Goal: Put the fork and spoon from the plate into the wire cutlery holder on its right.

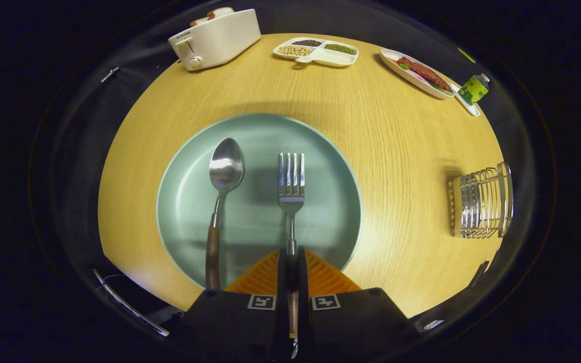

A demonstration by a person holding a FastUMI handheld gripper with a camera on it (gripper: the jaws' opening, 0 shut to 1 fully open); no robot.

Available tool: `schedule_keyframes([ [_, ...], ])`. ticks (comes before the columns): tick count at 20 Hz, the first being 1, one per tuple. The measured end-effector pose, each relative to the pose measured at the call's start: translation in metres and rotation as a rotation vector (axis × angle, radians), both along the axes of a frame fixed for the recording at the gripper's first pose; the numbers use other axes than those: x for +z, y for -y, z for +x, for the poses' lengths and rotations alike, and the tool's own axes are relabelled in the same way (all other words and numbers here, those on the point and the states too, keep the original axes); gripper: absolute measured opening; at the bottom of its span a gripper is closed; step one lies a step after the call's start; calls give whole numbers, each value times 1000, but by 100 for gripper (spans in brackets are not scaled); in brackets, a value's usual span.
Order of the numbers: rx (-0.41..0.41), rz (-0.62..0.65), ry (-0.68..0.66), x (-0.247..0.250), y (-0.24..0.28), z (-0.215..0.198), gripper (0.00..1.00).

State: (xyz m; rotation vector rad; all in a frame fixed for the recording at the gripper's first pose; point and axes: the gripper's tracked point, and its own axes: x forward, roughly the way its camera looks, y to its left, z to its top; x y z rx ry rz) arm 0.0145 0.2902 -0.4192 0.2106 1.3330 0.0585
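A pale green plate (321,151) lies on the wooden table just ahead of my fingers. On it a steel fork (291,186) with a wooden handle points away from me; its handle runs back between my two fingers. My gripper (292,257) is shut on the fork handle, both fingers pressed against it. To the fork's left lies a steel spoon (224,174), bowl up and far from me, its brown handle reaching past the plate's near rim. The wire cutlery holder (482,201) stands on the table to the right of the plate, apart from it.
At the table's far side stand a white toaster (215,40) with bread in it, a divided tray of beans (316,51), and a dish with sausages (416,73). A small green can (473,89) sits at the far right edge.
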Motion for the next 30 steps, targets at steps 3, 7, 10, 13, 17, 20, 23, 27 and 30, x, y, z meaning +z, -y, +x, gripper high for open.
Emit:
schedule_keyframes([
  [3, -19, 36, 58, 19, 7, 10, 11],
  [7, 33, 79, 163, 75, 37, 15, 11],
  [10, 118, 35, 208, 120, 94, 10, 11],
  [13, 148, -10, 164, 148, 165, 1, 11],
  [17, 204, -99, 25, 150, 249, -21, 11],
  [20, 228, -117, -93, 133, 279, -37, 11],
  [23, 254, -109, -237, 114, 296, -52, 11],
  [27, 296, -143, -377, 97, 310, -57, 11],
  [30, 332, -156, -456, 87, 310, -55, 11],
])
